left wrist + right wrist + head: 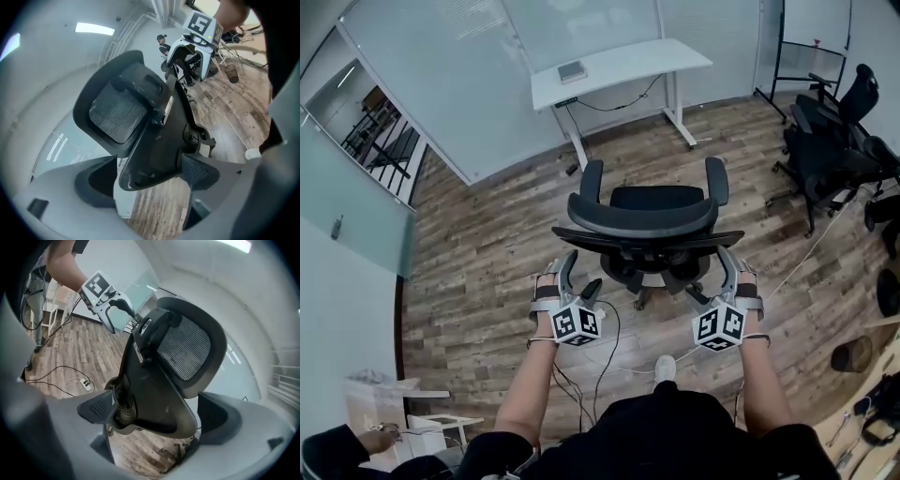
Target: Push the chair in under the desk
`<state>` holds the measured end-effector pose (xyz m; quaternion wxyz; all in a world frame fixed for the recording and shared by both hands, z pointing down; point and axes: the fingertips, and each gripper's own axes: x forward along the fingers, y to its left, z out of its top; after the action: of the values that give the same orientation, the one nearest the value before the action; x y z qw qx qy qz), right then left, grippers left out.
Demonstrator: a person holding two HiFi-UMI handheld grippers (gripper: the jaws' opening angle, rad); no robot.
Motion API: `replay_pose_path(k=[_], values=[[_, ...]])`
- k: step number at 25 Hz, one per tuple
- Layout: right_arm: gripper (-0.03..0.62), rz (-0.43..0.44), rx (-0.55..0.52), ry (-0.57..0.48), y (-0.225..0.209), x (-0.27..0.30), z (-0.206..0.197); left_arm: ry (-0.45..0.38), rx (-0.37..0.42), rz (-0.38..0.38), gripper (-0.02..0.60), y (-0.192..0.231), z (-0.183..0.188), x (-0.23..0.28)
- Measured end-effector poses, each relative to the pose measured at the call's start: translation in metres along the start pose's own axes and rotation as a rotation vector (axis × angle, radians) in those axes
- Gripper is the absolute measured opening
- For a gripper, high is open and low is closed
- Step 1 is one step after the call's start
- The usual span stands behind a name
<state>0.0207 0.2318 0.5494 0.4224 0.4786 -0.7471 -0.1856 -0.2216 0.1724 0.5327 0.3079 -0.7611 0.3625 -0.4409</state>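
- Office chair (652,202): stands on the wooden floor (487,253) directly ahead of both hands. Its backrest (647,225) is toward the person and its seat toward the white table (628,58). Chair and table are well apart.
- Backrest: the long axis runs crosswise, from one gripper to the other, so neither hand is nearer.
- Left hand-held gripper (570,274): jaws wide, with the left end of the backrest (140,154) between them, not clamped.
- Right hand-held gripper (728,272): jaws wide, with the right end of the backrest (159,390) between them, likewise not clamped.
- Line of travel, as judged: forward and slightly leftward in the head view, into the gap between the table legs (681,117).
- Room: bare floor lies ahead. Spare chairs (834,131) stand well to the right, and cables (614,333) lie near the person's feet, behind the chair.
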Motion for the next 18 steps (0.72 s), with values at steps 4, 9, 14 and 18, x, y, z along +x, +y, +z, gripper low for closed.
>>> replay_pose_path(k=[4, 9, 14, 18], values=[[0.563, 0.018, -0.018, 0.030, -0.012, 0.014, -0.007, 0.041, 0.029, -0.010, 0.434, 0.020, -0.014, 0.029], [0.566, 0.017, -0.030, 0.095, -0.031, 0.035, -0.022, 0.116, 0.031, -0.061, 0.454, 0.034, -0.024, 0.061], [0.566, 0.062, 0.090, 0.129, -0.044, 0.050, -0.033, 0.159, 0.055, -0.105, 0.463, 0.039, -0.030, 0.081], [0.566, 0.141, 0.056, 0.176, -0.038, 0.063, -0.043, 0.167, 0.077, -0.132, 0.463, 0.045, -0.033, 0.093]])
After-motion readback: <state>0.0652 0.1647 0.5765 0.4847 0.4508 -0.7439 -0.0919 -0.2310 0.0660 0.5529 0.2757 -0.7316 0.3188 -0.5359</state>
